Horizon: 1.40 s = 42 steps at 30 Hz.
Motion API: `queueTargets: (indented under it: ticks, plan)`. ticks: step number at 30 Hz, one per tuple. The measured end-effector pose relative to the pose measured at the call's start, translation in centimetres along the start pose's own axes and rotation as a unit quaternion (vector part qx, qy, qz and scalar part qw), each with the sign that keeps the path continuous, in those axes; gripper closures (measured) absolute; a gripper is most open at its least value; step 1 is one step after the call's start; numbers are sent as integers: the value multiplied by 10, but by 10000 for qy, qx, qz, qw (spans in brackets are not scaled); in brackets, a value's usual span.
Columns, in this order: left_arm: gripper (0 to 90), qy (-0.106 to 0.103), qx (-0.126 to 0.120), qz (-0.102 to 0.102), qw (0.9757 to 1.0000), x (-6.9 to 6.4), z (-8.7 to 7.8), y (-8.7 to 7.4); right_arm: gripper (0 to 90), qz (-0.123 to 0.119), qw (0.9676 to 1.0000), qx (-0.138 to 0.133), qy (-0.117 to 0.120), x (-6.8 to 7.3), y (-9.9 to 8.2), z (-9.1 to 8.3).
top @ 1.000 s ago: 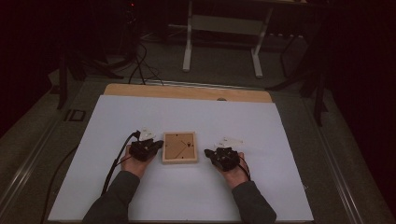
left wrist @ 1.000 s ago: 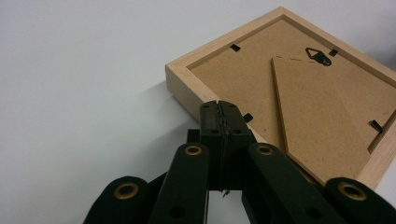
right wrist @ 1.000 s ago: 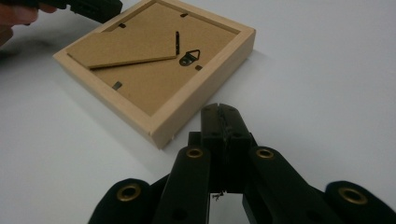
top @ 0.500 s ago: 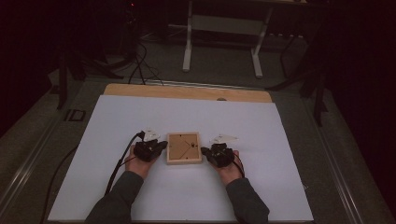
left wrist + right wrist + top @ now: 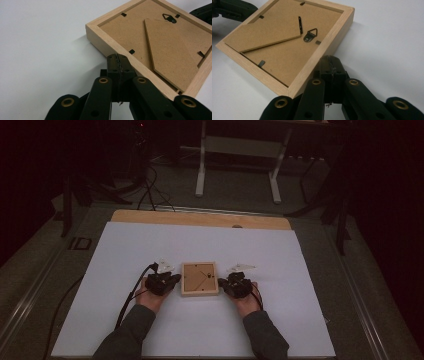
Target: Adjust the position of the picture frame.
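White sheeting covers the bench [image 5: 150, 245], and the frame [image 5: 199, 278] lies face down near the middle of it, toward the near edge. Left tongs [image 5: 172, 280] and right tongs [image 5: 223, 284], both pressed together and pinching nothing, flank it, each tip at a side rail of the frame, equally near. Any squeeze or lift would run along the line between them.

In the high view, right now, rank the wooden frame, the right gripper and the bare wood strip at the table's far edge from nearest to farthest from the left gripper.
1. wooden frame: lying back-up, right beside the shut left gripper, on its right.
2. right gripper: across the frame, at its other side.
3. wood strip: far edge of the table, well beyond both.
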<state>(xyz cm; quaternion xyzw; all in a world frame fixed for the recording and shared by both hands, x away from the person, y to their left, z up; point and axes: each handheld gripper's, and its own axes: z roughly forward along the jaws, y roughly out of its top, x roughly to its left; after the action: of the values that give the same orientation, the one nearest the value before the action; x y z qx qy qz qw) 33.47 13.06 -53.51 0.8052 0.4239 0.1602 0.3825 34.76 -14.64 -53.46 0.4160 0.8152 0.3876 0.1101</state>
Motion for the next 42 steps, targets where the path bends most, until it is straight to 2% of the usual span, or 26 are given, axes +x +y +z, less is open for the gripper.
queueTargets:
  ticks: [7, 11, 19, 22, 31, 42]
  plan:
    - [900, -19, -12, -20, 10000, -2, -2, -1, 900, 16, 10000, 23, 39, 1, -3, -1]
    - [900, -40, -42, -81, 9999, -4, -3, -2, 900, -61, 10000, 45, 27, 4, -5, -3]
    - [900, -93, -81, -64, 9999, -13, -7, -4, 900, -69, 10000, 65, -27, 7, -11, -9]
    - [900, -95, -77, -33, 9999, -15, -8, -4, 900, -90, 9999, 62, -32, 6, -12, -11]
    - [900, -127, -134, -112, 9998, -21, -5, -4, 900, -27, 10000, 13, -78, 3, -16, -14]
    - [900, -53, -118, -57, 9999, -22, -3, -1, 900, 30, 10000, -7, -43, 0, -17, -15]
